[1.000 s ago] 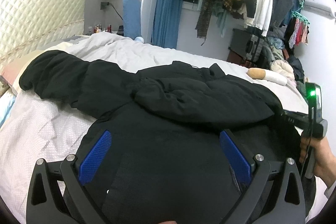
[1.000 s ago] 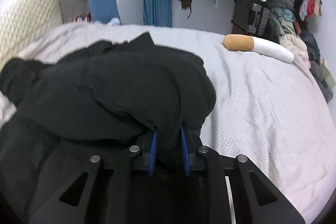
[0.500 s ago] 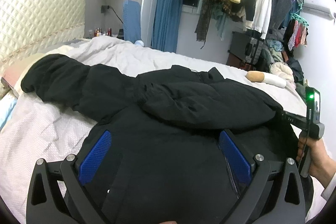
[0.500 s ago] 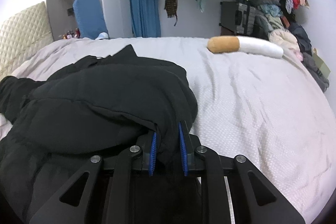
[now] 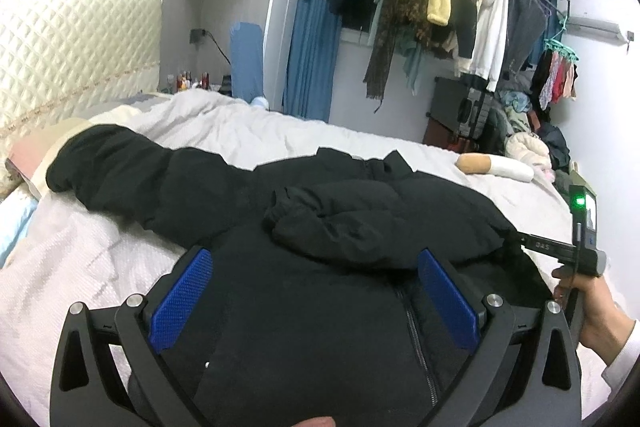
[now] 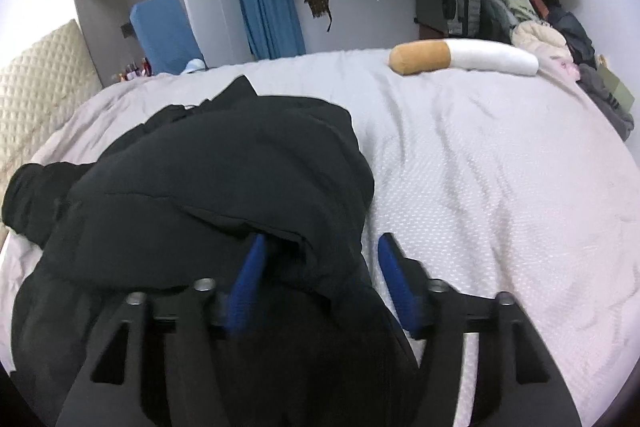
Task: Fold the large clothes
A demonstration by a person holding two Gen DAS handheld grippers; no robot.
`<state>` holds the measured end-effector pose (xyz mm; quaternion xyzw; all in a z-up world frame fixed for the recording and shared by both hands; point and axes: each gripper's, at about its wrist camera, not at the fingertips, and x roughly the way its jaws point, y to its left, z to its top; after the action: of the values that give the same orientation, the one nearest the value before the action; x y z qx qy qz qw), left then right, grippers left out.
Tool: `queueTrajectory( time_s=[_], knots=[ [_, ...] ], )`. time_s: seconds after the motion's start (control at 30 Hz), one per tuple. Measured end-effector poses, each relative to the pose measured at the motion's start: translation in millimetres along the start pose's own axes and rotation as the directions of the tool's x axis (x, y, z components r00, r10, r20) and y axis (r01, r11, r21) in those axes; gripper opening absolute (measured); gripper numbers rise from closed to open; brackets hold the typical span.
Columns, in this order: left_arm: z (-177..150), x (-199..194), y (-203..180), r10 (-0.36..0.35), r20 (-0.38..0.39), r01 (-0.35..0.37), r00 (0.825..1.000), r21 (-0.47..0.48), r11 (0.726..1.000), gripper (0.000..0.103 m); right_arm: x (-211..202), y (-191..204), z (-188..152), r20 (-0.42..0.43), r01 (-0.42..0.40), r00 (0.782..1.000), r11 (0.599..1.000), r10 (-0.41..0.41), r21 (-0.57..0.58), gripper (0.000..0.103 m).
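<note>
- Black padded jacket [image 5: 328, 267] spread across bed [image 6: 500, 187], zipper facing up; one sleeve [image 5: 132, 167] extended toward quilted headboard [image 5: 68, 55], other sleeve [image 6: 224, 179] folded over the body.
- Left gripper [image 5: 312, 295] above jacket front, blue pads [image 5: 182, 297] wide apart, nothing between them.
- Right gripper [image 6: 320, 275] at jacket's right edge, fingers parted, folded fabric lying loose between them, not clamped.
- Right hand [image 5: 592, 307] on gripper handle, visible at right edge of left wrist view.
- Cigarette-shaped pillow [image 6: 460, 57] on far side of bed, well apart from jacket.
- Clothes rail [image 5: 452, 3] with hanging garments beyond bed; blue curtain [image 5: 312, 59] beside wardrobe.
</note>
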<state>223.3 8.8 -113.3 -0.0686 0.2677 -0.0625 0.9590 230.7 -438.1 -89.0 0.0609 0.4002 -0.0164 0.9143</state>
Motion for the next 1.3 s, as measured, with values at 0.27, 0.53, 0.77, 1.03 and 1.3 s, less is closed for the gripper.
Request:
queueTrajectory(
  time_s=[0.27,0.53,0.77,1.03,1.3],
  knots=[
    [3.7,-11.1,2.0,-0.005,0.018,0.006,1.0,-0.002,1.0,0.103,-61.0,21.0,14.3,0.102,-0.034,0.994,0.999,0.031,0.03,0.093],
    [1.4,-19.7,-0.2,-0.031,0.029,0.031,0.999,0.013,0.999,0.103,-126.7,73.0,7.8,0.227,-0.11,0.966,0.992,0.12,-0.054,0.103],
    [1.3,-29.0,1.9,-0.02,0.058,0.019,0.998,0.005,1.0,0.103,-162.6,110.8,-25.7,0.268,-0.18,0.941,0.976,0.207,-0.122,0.103],
    [10.1,-32.5,18.0,-0.022,0.068,0.026,0.997,-0.059,0.998,0.103,-177.2,129.4,-60.4,0.234,-0.221,0.937,0.96,0.258,-0.175,0.103],
    [48.9,-26.0,46.5,0.011,0.118,-0.007,0.993,-0.028,1.0,0.103,-172.1,133.7,-68.3,0.218,-0.209,0.944,0.96,0.248,-0.187,0.103]
  ],
)
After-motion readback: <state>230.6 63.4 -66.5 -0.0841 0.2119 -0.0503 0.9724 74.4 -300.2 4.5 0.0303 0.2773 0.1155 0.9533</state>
